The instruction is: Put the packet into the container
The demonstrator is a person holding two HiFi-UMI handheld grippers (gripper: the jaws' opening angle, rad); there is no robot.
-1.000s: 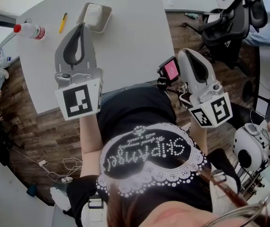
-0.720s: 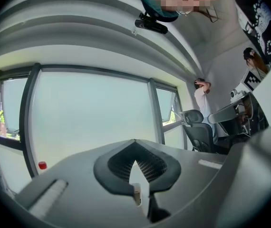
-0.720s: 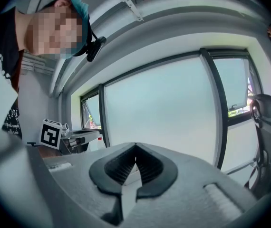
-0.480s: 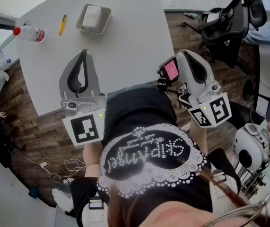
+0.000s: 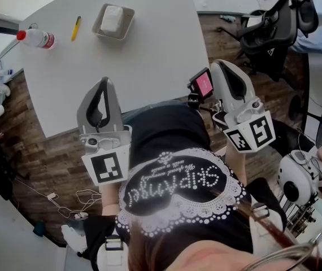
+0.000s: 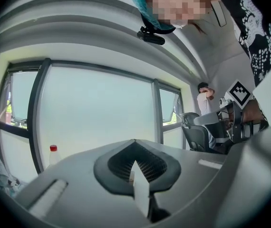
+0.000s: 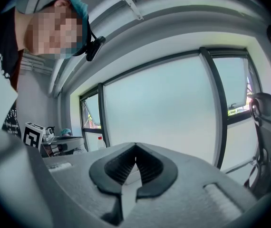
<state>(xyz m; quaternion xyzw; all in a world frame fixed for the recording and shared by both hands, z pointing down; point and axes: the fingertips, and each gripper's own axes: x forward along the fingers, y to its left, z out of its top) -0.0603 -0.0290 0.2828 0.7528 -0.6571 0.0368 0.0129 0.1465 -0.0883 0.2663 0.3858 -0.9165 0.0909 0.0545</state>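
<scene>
Left gripper (image 5: 105,82) has backed away from the shallow grey container (image 5: 128,16).
White packet (image 5: 111,20) lies inside, task likely done; left and right gripper (image 5: 222,64) clenched empty.

Packet (image 5: 111,19) lies in container (image 5: 126,33) on far part of table (image 5: 149,55). Pen (image 5: 75,27) lies left of container; bottle (image 5: 35,37) further left, at the edge.

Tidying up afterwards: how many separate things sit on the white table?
4: a red-capped bottle at the left corner, a yellow pen-like tool beside it, the container farther right, the white packet inside it. The left gripper may hide others.
</scene>
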